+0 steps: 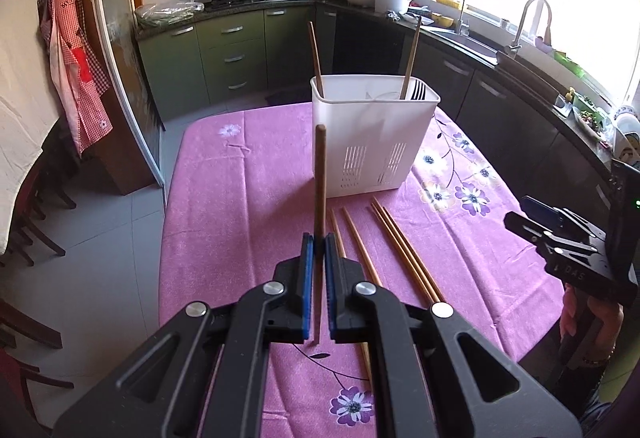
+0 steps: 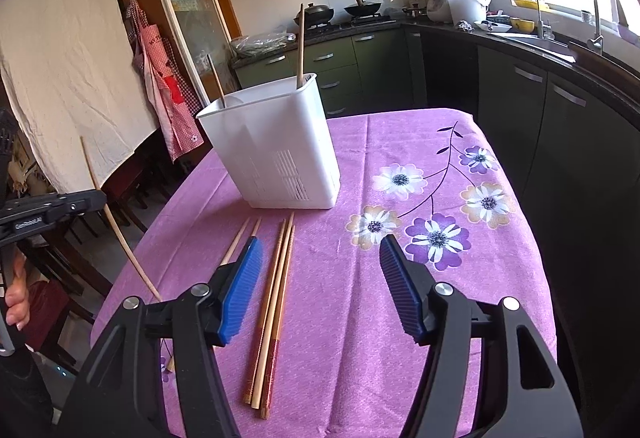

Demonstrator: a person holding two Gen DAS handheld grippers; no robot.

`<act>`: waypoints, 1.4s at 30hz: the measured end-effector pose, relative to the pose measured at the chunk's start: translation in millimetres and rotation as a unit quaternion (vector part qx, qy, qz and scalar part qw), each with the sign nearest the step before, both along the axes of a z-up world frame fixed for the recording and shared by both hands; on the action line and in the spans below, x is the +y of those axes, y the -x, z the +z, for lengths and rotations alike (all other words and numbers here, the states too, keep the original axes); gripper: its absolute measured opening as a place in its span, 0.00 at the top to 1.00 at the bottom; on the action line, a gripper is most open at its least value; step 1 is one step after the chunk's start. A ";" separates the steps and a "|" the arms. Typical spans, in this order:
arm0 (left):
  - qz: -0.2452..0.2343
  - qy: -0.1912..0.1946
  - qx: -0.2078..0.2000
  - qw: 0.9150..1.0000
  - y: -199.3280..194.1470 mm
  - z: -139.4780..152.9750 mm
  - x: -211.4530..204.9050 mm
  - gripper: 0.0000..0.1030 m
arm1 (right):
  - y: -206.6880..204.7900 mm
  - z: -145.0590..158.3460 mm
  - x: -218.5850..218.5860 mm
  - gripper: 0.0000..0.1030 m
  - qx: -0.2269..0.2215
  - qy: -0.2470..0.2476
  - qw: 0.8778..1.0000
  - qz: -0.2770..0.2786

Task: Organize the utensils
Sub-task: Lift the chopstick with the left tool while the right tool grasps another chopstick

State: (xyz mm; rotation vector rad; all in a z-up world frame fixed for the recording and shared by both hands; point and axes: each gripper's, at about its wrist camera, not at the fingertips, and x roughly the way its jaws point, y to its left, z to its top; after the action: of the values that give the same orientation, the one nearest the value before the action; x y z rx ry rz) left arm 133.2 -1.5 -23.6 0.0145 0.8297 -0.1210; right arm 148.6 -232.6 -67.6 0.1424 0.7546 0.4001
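Observation:
My left gripper [image 1: 319, 244] is shut on a wooden chopstick [image 1: 320, 178], held upright above the table, short of the white utensil caddy [image 1: 372, 142]. The held chopstick also shows in the right wrist view [image 2: 116, 226] at the left edge. The caddy [image 2: 276, 146] holds two upright chopsticks [image 1: 410, 62] and forks at its far right corner. Several loose chopsticks [image 1: 400, 250] lie on the purple floral tablecloth [image 1: 240, 198] in front of the caddy, also seen in the right wrist view [image 2: 276, 302]. My right gripper [image 2: 320, 286] is open and empty, low over the table just right of them.
The table [image 2: 400, 142] stands in a kitchen. Dark cabinets and a sink counter [image 1: 500, 62] run along the right. Chairs [image 1: 32, 230] and a hanging apron [image 1: 76, 50] are at the left. The right gripper's body [image 1: 568, 250] shows at the table's right edge.

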 end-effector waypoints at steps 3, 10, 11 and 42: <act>-0.002 0.002 -0.004 1.000 1.4 -0.1 1.2 0.95 | -10.3 -8.0 9.3 0.37 0.018 0.006 1.000 0.016; -0.011 0.001 -0.007 1.000 4.8 -1.4 -0.8 0.95 | -66.2 -49.1 41.5 0.52 0.102 0.037 0.993 0.053; -0.011 0.000 -0.007 1.000 5.1 -1.4 -0.7 0.95 | -72.8 -54.8 46.7 0.58 0.113 0.044 0.991 0.058; -0.021 0.005 -0.006 1.000 6.4 -4.4 5.5 0.94 | -94.7 -95.8 118.2 0.76 0.176 0.157 0.965 0.115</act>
State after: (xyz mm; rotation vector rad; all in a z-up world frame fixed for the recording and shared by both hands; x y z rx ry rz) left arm 126.9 4.0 -27.9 0.0230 0.8172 -0.1655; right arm 243.3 -114.4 -163.4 -0.1801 1.1827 0.4758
